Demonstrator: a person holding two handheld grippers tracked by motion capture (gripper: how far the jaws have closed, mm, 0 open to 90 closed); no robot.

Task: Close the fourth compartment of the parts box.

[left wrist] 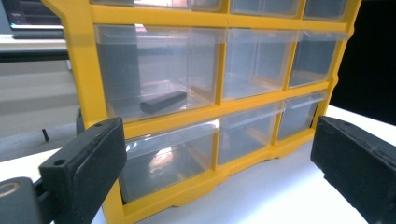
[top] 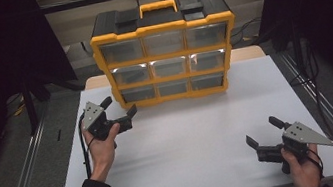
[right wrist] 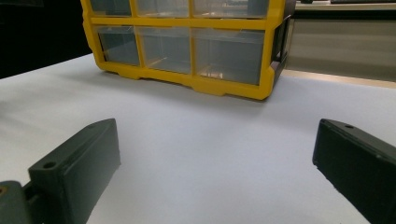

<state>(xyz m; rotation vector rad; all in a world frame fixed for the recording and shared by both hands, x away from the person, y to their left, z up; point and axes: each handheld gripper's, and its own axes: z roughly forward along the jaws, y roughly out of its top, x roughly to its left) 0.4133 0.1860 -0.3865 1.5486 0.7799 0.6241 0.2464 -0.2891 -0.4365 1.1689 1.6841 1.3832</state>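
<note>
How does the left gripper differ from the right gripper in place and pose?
The left gripper is raised at the organizer's lower left corner; the right gripper hangs low over the table's near right corner, far from the organizer. Both have open, empty jaws.

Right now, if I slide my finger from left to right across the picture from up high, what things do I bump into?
Left gripper with its jaws open, near the cabinet's bottom-left corner → yellow drawer cabinet standing at the back of the white table → right gripper, jaws open, near the front right.
</note>
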